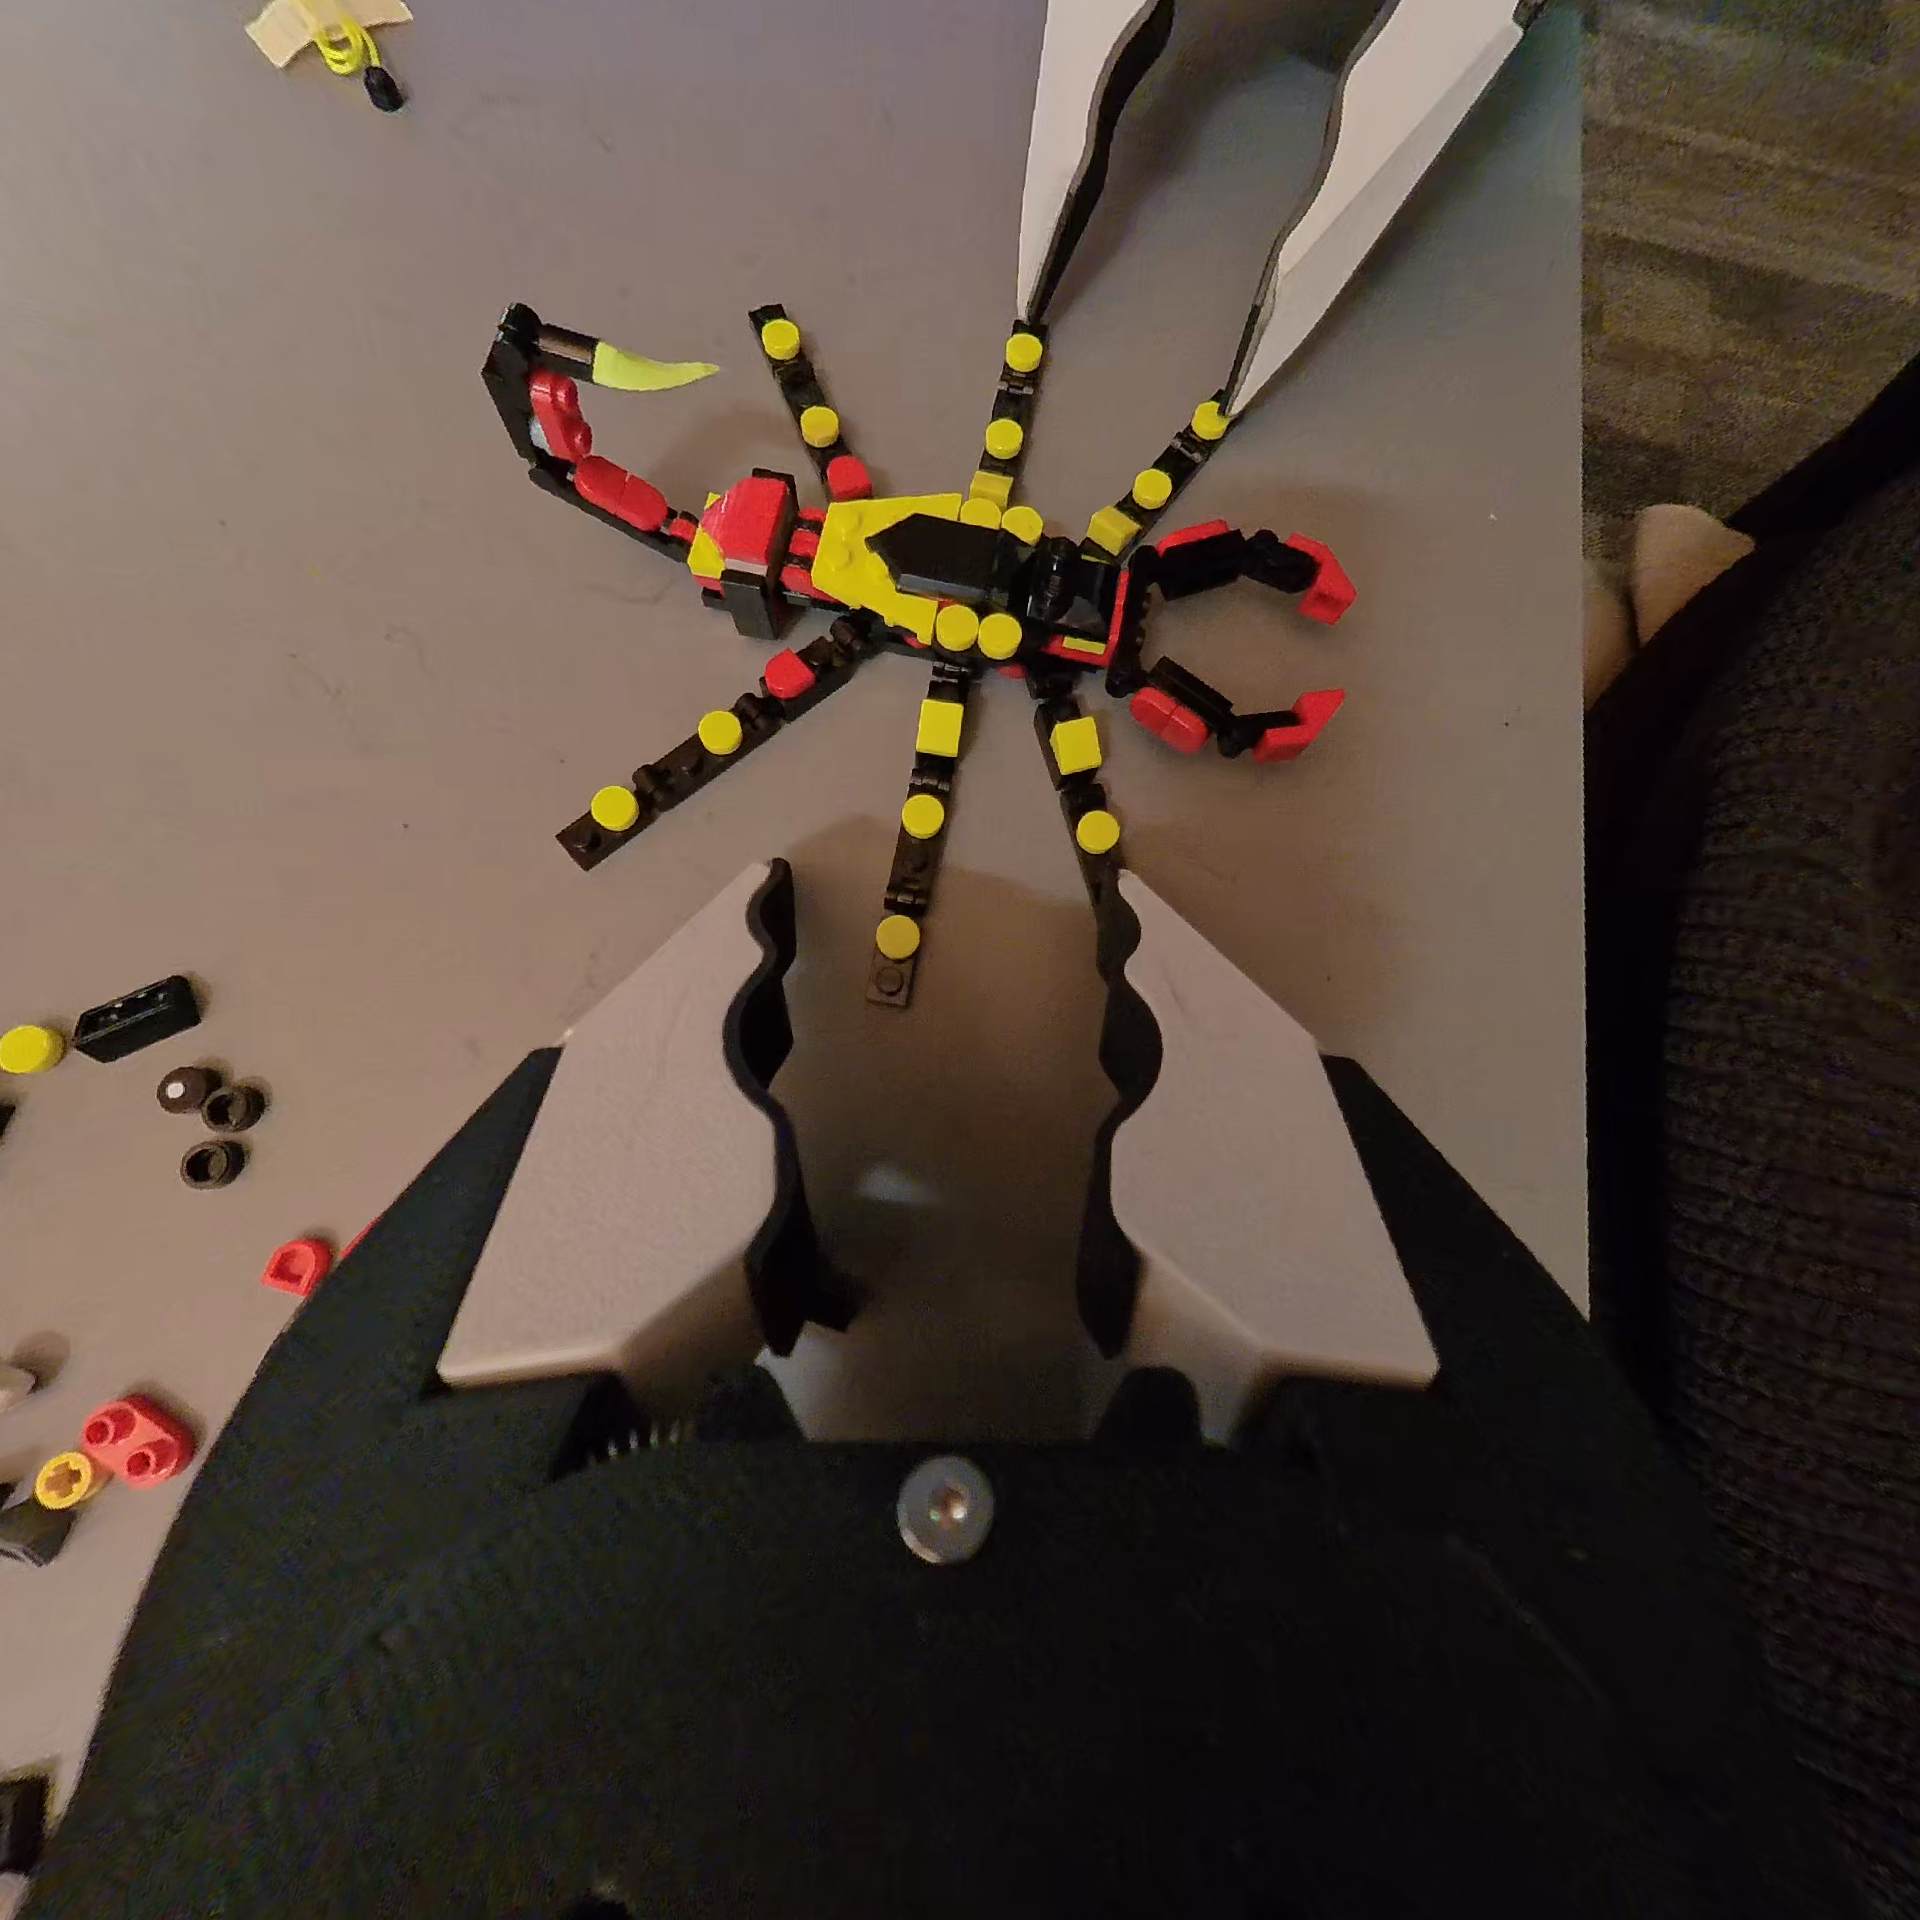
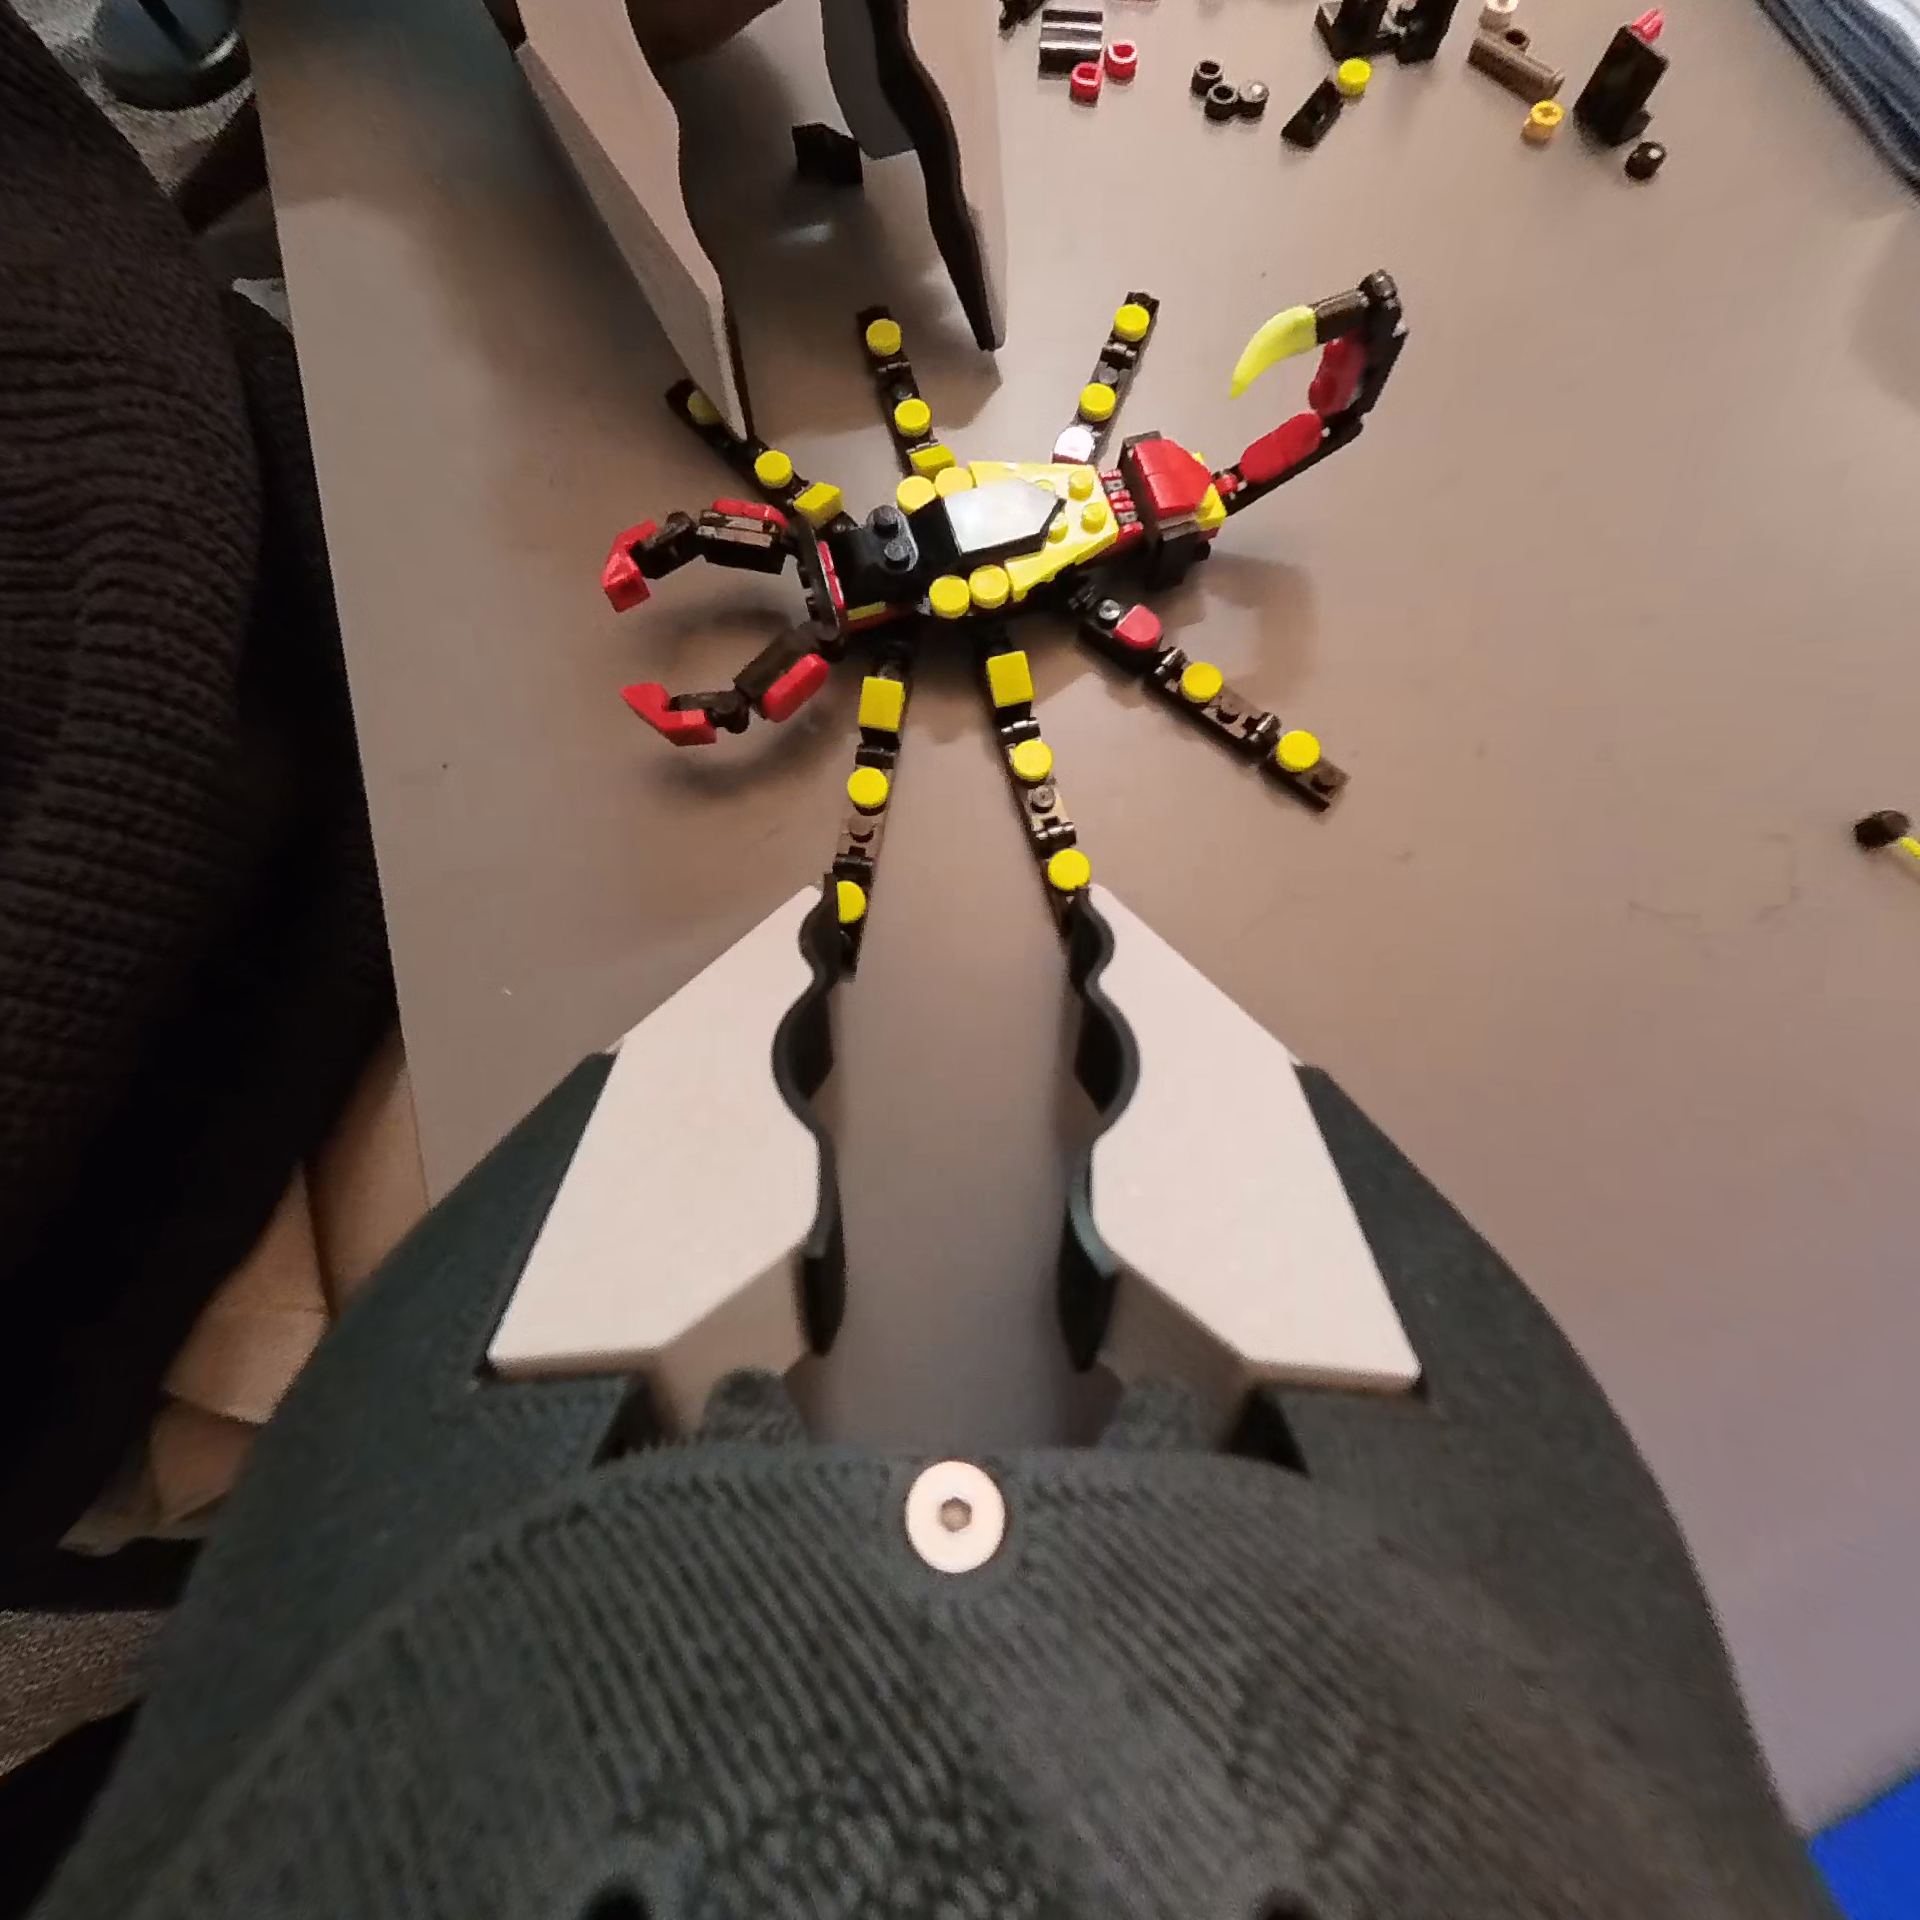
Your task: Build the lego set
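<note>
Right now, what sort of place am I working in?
Probably a home hobby spot, not a workshop: a plain grey tabletop carries a red, yellow and black toy-brick scorpion, loose small bricks lie scattered at its far edge, and patterned carpet shows beyond the table.

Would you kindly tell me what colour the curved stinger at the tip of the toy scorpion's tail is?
Pale yellow-green stinger, clearest in the right wrist view.

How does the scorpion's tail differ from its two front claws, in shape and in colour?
The tail is one arm that curls up over the table and ends in a pale yellow-green stinger. The front claws are a pair lying low, curving toward each other, with red tips. Both are built of red and black bricks.
</note>
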`<state>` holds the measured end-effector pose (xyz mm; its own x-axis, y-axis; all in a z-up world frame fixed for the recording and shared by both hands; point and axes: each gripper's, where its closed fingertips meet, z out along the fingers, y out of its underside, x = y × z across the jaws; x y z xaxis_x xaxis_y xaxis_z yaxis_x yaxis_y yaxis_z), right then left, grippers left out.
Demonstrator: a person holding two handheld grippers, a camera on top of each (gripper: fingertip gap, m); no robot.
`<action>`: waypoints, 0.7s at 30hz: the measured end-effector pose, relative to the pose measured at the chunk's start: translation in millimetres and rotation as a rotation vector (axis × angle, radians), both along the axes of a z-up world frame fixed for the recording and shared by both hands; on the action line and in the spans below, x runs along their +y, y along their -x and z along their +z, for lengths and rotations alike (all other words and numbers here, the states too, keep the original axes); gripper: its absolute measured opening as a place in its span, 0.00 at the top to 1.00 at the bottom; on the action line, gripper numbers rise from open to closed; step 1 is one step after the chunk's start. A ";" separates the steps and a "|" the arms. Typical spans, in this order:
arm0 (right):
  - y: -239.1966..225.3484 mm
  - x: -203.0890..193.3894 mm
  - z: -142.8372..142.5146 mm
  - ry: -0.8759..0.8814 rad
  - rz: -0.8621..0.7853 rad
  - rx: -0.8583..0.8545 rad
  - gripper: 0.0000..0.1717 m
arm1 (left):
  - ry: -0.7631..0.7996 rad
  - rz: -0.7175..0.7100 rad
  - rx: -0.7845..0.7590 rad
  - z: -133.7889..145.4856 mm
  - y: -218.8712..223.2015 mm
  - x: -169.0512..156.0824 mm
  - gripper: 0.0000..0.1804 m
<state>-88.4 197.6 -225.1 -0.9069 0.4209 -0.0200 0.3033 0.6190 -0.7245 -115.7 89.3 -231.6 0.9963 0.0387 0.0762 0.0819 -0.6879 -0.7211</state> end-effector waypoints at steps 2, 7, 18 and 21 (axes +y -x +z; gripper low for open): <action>1.0 0.1 1.2 0.002 -0.002 0.011 0.74 | -0.002 -0.001 0.009 0.5 0.0 0.2 0.68; 4.7 -3.9 15.8 0.066 -0.012 0.042 0.75 | -0.006 0.000 0.029 4.1 0.8 -0.4 0.69; 2.6 -19.2 19.7 0.066 0.019 0.083 0.82 | -0.010 -0.041 -0.033 15.7 -20.7 -7.7 0.87; -1.5 -22.0 16.8 0.058 0.042 0.069 0.88 | 0.024 -0.078 -0.047 8.6 -29.8 -9.7 0.94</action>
<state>-86.9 175.7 -208.3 -0.9239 0.3821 0.0201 0.2256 0.5863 -0.7781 -86.0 79.6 -223.0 0.9918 -0.0360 0.1230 0.0612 -0.7106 -0.7009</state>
